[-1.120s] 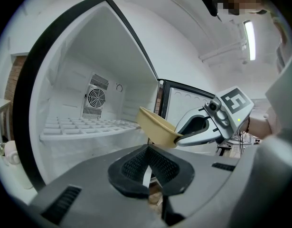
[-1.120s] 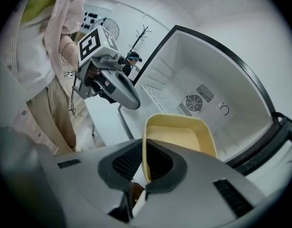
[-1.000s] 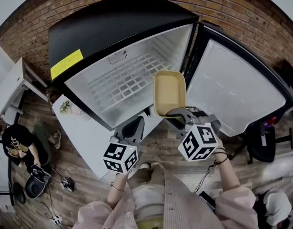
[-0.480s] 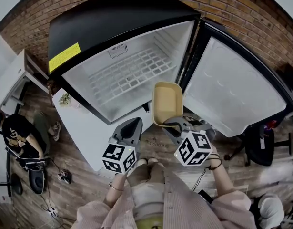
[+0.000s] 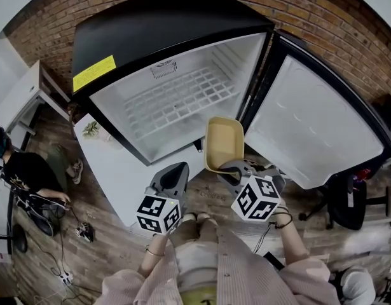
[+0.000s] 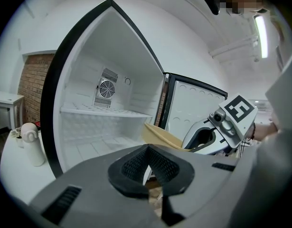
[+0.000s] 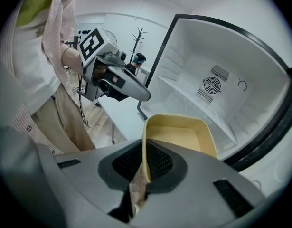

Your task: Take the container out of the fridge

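A tan open container point(image 5: 224, 143) hangs in front of the open fridge point(image 5: 176, 103), outside its empty white compartment. My right gripper point(image 5: 231, 168) is shut on the container's near rim. In the right gripper view the rim point(image 7: 145, 146) runs between the pads of that gripper point(image 7: 143, 169) and the tub point(image 7: 181, 134) points toward the fridge. My left gripper point(image 5: 177, 171) hovers just left of the container, apart from it and shut on nothing. The left gripper view shows its jaws point(image 6: 148, 167) closed together, with the container point(image 6: 162, 139) and the right gripper point(image 6: 217, 132) beyond them.
The fridge door point(image 5: 309, 126) stands swung wide to the right. A white table point(image 5: 112, 176) with a small white bottle point(image 6: 32, 144) sits left of the fridge. A person point(image 5: 23, 176) crouches at far left, and a dark office chair point(image 5: 348, 199) stands at right.
My right gripper has drawn the container back toward me, further out from the fridge opening. My left gripper has stayed alongside it, still shut.
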A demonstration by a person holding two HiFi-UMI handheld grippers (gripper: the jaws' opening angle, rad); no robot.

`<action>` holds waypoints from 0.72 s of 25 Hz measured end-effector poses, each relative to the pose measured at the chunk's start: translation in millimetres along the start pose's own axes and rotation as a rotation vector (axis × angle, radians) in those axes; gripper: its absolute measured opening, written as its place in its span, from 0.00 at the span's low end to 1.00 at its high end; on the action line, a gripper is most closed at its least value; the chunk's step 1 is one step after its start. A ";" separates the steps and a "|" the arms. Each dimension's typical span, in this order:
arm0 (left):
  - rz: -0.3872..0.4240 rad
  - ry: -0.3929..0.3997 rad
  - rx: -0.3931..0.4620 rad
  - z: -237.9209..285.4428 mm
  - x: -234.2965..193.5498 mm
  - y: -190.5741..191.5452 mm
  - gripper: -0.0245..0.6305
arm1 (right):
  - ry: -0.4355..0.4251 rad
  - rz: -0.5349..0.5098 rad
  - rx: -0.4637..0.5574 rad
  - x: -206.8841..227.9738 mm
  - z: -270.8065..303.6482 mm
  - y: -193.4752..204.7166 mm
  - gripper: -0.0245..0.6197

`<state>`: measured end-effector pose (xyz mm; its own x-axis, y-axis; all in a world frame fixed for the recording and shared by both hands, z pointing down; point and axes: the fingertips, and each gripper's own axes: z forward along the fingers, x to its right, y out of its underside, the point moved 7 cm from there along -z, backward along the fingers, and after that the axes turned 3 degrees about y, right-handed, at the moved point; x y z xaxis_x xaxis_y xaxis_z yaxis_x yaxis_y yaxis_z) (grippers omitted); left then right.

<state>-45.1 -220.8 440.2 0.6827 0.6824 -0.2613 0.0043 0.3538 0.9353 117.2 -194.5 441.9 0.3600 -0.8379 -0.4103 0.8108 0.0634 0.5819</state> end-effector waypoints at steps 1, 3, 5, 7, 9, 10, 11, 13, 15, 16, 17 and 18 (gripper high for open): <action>0.001 -0.003 0.001 -0.4 -0.7 -0.4 0.02 | -0.003 -0.002 -0.001 -0.1 1.0 -0.1 0.07; 0.004 -0.008 0.005 -0.4 -1.7 -1.8 0.02 | -0.007 -0.006 -0.001 0.0 2.9 -0.3 0.07; 0.009 -0.011 0.008 0.1 -1.9 -3.0 0.02 | -0.010 -0.012 -0.001 0.0 4.2 -0.3 0.07; 0.012 -0.013 0.008 0.5 -1.5 -3.7 0.02 | -0.013 -0.021 -0.001 0.4 4.8 -0.6 0.07; 0.017 -0.015 0.008 0.6 -1.2 -4.1 0.02 | -0.014 -0.027 0.000 1.2 5.0 -1.2 0.07; 0.020 -0.015 0.007 0.7 -1.2 -4.2 0.02 | -0.014 -0.028 0.001 1.6 5.2 -1.4 0.07; 0.022 -0.016 0.007 0.7 -1.4 -4.3 0.02 | -0.013 -0.030 0.001 2.1 5.4 -1.7 0.07; 0.024 -0.016 0.005 0.6 -1.5 -4.7 0.02 | -0.013 -0.031 0.001 2.9 5.9 -2.1 0.07; 0.025 -0.015 0.004 0.9 -1.0 -5.0 0.02 | -0.014 -0.034 0.001 3.5 5.8 -2.2 0.07; 0.025 -0.015 0.004 1.2 -0.6 -5.0 0.02 | -0.015 -0.037 0.001 3.6 5.9 -2.2 0.07; 0.025 -0.015 0.004 1.4 -0.3 -5.0 0.02 | -0.017 -0.041 0.000 3.4 6.1 -2.1 0.07; 0.025 -0.015 0.004 1.5 0.0 -4.9 0.02 | -0.019 -0.043 0.000 2.9 6.4 -2.0 0.07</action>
<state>-44.1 -223.4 436.0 0.6935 0.6814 -0.2339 -0.0104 0.3342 0.9425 113.7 -200.6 444.0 0.3157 -0.8501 -0.4215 0.8253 0.0268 0.5641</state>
